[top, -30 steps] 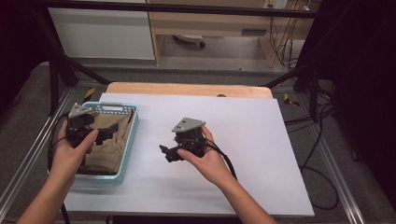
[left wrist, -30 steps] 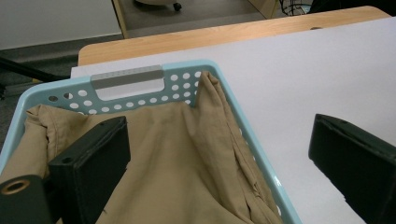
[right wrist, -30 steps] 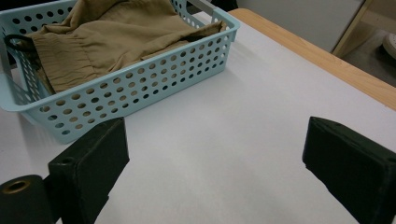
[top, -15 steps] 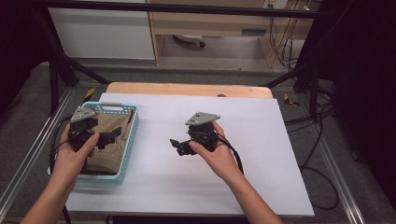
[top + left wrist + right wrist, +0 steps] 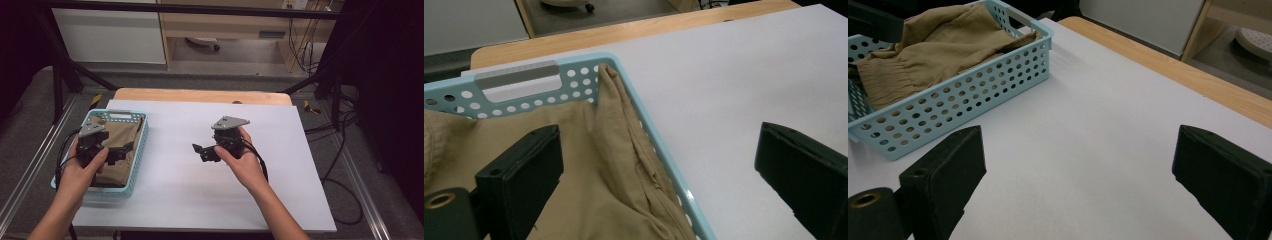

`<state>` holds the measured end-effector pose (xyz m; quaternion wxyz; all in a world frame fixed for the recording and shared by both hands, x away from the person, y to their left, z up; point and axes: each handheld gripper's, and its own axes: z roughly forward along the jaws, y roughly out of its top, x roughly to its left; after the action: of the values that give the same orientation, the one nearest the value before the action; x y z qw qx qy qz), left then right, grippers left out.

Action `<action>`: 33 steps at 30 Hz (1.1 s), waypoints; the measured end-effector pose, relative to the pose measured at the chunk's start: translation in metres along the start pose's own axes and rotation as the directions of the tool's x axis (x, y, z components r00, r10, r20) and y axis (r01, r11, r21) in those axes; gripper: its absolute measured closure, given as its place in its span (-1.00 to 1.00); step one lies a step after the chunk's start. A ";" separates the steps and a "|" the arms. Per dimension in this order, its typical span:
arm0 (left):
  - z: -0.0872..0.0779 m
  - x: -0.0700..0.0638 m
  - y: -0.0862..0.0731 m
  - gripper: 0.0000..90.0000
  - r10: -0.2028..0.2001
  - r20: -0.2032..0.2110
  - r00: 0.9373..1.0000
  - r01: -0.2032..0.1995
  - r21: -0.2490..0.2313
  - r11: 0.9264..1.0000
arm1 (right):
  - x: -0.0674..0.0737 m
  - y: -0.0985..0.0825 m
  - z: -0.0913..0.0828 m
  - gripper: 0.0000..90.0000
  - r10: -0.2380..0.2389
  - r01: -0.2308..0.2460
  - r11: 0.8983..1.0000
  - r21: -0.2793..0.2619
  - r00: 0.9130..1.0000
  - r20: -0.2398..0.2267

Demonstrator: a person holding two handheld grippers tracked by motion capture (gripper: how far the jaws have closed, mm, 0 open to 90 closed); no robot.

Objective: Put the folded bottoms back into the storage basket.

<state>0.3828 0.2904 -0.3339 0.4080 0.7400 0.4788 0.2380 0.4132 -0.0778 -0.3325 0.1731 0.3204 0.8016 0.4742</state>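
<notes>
Left gripper [image 5: 119, 150] sits over the light blue basket [image 5: 141, 145] at the table's left edge, held in the person's left hand [image 5: 82, 170]. In the left gripper view its two black jaws stand wide apart, nothing between them: one jaw is above the tan cloth [image 5: 574, 170], the other out past the basket's right wall [image 5: 659, 155], over bare white tabletop [image 5: 734, 90]. Whether the jaws touch the cloth cannot be told.

Tan cloth lies bunched inside the basket, filling most of it; a folded seam runs along the inside of the right wall up to the far right corner. In the right gripper view a gathered cuff or waistband of the cloth [image 5: 923, 55] rests near the basket's near wall [image 5: 963, 100]. The basket has perforated sides and a slot handle [image 5: 519, 82] in its far wall.

Right gripper [image 5: 201, 151] is held near the middle of the table, above the white surface, well apart from the basket, jaws pointing toward the table's left edge. Right hand [image 5: 240, 162] grips it from the near side; grey three-cornered plate [image 5: 230, 122] on top. In the right gripper view its jaws are spread wide and carry nothing, white tabletop [image 5: 1088, 140] between them.

A wooden strip [image 5: 200, 95] shows along the table's far edge.
</notes>
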 end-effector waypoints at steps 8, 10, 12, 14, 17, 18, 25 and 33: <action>-0.001 -0.004 -0.008 -0.88 0.006 0.014 1.000 -0.006 0.000 1.000 | -0.014 -0.005 -0.009 -0.84 0.024 -0.024 1.000 -0.008 0.999 0.030; -0.002 -0.006 -0.009 -0.88 0.005 0.018 1.000 -0.005 -0.003 1.000 | -0.018 -0.006 -0.013 -0.85 0.027 -0.027 1.000 -0.013 0.999 0.036; -0.002 -0.007 -0.012 -0.88 0.013 0.013 1.000 -0.013 -0.003 1.000 | -0.022 -0.008 -0.017 -0.85 0.035 -0.034 0.999 -0.017 0.998 0.045; -0.002 -0.008 -0.014 -0.88 0.013 0.015 1.000 -0.013 -0.003 1.000 | -0.027 -0.009 -0.020 -0.85 0.046 -0.045 0.999 -0.020 0.997 0.056; -0.001 -0.010 -0.017 -0.88 0.012 0.020 1.000 -0.012 -0.002 1.000 | -0.032 -0.011 -0.025 -0.85 0.060 -0.058 0.998 -0.025 0.996 0.064; -0.001 -0.010 -0.018 -0.88 0.009 0.021 1.000 -0.009 -0.004 1.000 | -0.034 -0.011 -0.026 -0.85 0.065 -0.064 0.998 -0.026 0.996 0.067; -0.004 -0.013 -0.025 -0.87 0.004 0.029 1.000 -0.003 -0.034 0.999 | -0.047 -0.018 -0.039 -0.84 0.090 -0.086 0.995 -0.047 0.992 0.086; -0.005 -0.013 -0.032 -0.87 -0.004 0.043 0.999 0.005 -0.036 0.999 | -0.061 -0.032 -0.052 -0.85 0.120 -0.114 0.992 -0.062 0.987 0.106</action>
<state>0.3571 0.2877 -0.3573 0.4321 0.7363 0.4672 0.2300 0.4162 -0.1638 -0.3359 0.1974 0.3873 0.7571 0.4876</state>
